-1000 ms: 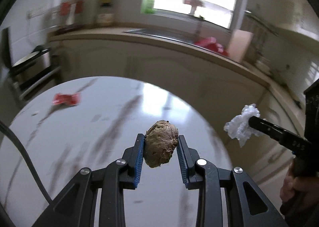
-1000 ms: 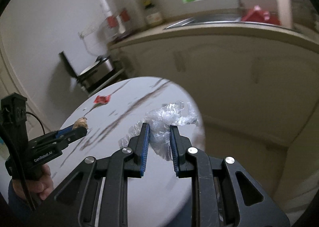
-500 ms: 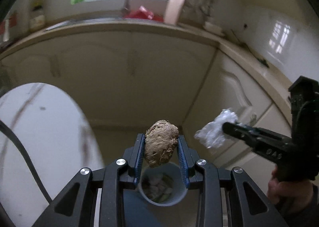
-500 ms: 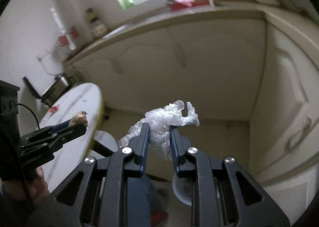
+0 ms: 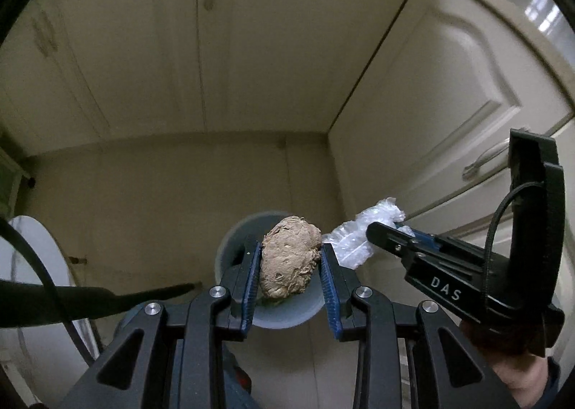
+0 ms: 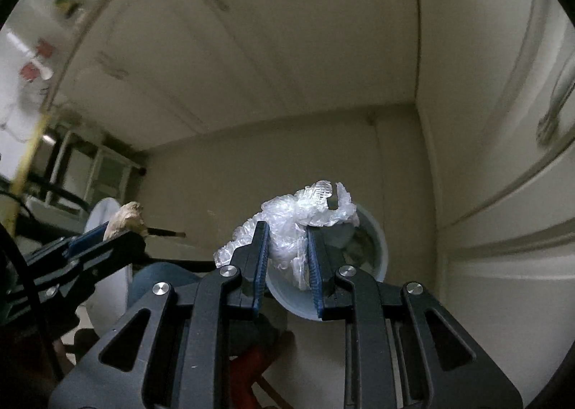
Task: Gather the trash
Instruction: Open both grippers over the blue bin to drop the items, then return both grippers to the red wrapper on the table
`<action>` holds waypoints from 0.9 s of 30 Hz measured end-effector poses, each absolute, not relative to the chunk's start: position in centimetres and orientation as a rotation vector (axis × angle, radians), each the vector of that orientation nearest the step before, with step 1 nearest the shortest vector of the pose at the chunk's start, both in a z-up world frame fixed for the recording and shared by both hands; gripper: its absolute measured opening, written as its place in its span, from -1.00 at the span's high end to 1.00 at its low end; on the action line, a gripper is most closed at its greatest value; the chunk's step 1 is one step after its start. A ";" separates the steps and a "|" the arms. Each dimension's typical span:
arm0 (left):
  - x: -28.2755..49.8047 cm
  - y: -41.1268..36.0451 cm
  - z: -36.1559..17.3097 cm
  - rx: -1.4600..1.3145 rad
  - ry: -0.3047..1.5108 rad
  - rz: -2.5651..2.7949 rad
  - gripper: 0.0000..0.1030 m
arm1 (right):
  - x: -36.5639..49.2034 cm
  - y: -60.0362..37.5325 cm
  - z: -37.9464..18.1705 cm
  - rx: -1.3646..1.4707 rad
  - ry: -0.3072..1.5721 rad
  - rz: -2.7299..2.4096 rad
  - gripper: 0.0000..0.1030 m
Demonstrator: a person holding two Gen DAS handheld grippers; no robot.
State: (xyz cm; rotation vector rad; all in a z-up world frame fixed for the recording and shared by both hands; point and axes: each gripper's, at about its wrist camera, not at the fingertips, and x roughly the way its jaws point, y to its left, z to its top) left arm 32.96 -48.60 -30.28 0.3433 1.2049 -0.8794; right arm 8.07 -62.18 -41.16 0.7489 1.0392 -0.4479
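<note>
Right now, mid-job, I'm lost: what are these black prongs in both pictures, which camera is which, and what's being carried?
No robot arm here: a person holds a two-finger gripper in each hand, and a fisheye camera on each looks forward along its fingers.

In the left wrist view, the left gripper is clamped on a brown lump of trash. At the right edge is the right gripper, held in a hand.

In the right wrist view, the right gripper is clamped on a crumpled clear plastic wrap. The left gripper comes in from the left edge with its lump.

Both point steeply down at the floor, where a pale round bin stands open just beyond the fingers, near the cream cabinet doors. The white table edge shows at the left.
</note>
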 end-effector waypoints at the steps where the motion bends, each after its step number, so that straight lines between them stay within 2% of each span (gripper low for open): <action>1: 33.0 -48.8 -31.0 0.354 1.219 -0.876 0.43 | 8.2 -62.4 -41.9 0.761 1.051 -0.452 0.61; 7: 34.0 -49.8 -34.3 0.390 1.315 -0.851 0.39 | 9.0 -63.3 -45.1 0.806 1.107 -0.455 0.46; 8: 34.1 -50.5 -34.4 0.392 1.324 -0.853 0.27 | 9.1 -63.4 -45.4 0.812 1.113 -0.451 0.43; 9: 34.3 -51.2 -34.5 0.393 1.331 -0.858 0.18 | 9.1 -63.4 -45.8 0.816 1.120 -0.448 0.28; 10: 34.5 -51.4 -34.5 0.394 1.333 -0.860 -0.04 | 9.1 -63.6 -46.3 0.819 1.129 -0.450 -0.06; 11: 34.6 -51.5 -34.4 0.405 1.328 -0.845 -0.18 | 9.1 -63.7 -46.7 0.822 1.136 -0.468 -0.26; 12: 34.6 -51.5 -34.5 0.411 1.328 -0.830 -0.25 | 9.1 -63.8 -46.8 0.832 1.133 -0.476 -0.56; 14: 34.7 -51.6 -34.6 0.401 1.339 -0.811 -0.45 | 8.5 -63.8 -46.8 0.844 1.125 -0.498 -0.70; 16: 34.7 -51.5 -34.3 0.389 1.333 -0.796 -0.45 | 7.8 -63.9 -46.6 0.840 1.117 -0.532 -1.00; 20: 34.1 -51.6 -33.1 0.400 1.284 -0.782 -0.46 | 6.4 -64.4 -46.0 0.853 1.087 -0.565 -1.00; 27: 30.9 -49.0 -28.5 0.372 1.144 -0.824 -0.59 | 3.9 -65.4 -42.3 0.904 0.972 -0.629 -1.00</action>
